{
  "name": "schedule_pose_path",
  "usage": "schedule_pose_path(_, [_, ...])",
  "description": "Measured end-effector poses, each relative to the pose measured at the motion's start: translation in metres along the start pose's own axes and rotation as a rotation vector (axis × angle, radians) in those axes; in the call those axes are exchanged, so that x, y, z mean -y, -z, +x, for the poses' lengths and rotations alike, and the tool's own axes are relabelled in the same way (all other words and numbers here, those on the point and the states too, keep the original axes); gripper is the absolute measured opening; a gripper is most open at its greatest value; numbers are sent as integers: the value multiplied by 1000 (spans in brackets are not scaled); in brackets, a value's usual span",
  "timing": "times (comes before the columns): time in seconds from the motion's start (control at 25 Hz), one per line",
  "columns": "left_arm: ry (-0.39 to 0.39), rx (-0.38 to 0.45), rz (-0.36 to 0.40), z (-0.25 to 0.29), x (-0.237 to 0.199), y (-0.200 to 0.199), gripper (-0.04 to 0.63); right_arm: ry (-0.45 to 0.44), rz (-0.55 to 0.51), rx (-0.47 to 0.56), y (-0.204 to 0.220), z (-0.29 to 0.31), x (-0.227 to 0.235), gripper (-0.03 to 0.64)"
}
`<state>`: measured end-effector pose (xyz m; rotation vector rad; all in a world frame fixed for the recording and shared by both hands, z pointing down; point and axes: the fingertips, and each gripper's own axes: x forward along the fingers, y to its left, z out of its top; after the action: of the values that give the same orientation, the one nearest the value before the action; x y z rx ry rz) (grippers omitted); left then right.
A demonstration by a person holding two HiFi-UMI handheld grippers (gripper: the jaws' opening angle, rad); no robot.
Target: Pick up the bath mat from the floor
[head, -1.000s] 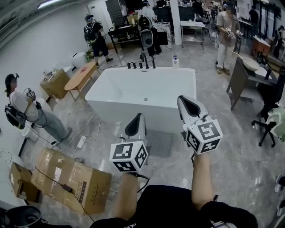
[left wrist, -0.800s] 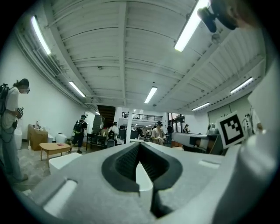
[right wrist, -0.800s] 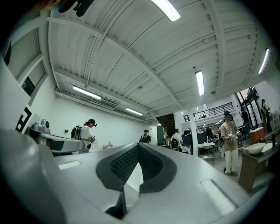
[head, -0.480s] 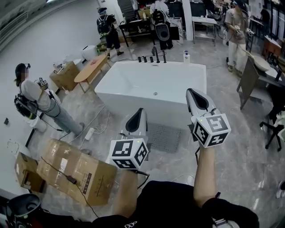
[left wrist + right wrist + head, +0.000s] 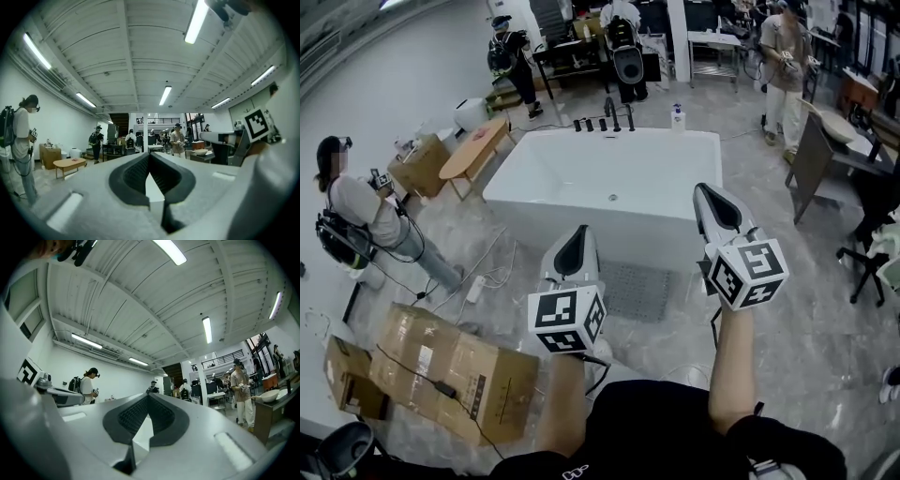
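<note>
Your left gripper [image 5: 578,232] and right gripper [image 5: 706,193] shifted slightly before the bathtub [image 5: 609,178]. Both were pressed together and empty, the bath mat [image 5: 639,292] untouched.

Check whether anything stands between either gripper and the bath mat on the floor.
Nothing visible does. The bath mat lies flat on the floor against the bathtub's near wall, with nothing on it. The left gripper and right gripper, both shut and empty, are held above it, one to each side in the head view.

Bright, even light from ceiling tube lights [image 5: 196,21]; soft shadows, strong fisheye bending, dark rounded corners, close foreground blurred.
</note>
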<state>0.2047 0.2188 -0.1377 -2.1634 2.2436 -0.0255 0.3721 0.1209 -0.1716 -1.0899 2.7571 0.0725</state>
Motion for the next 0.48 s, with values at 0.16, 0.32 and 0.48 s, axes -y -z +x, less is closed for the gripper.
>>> schedule_pose_path(0.16, [-11,-27,11,14,-7,7,3,41,-5,-14,2,2,14,6])
schedule_pose_path(0.32, [-40,-48,98,21,-15,13,3,69,-6,-44,11,9,22,6])
schedule_pose_path(0.48, [-24,-58,68,30,-25,20,3,64,-7,-55,18,24,18,6])
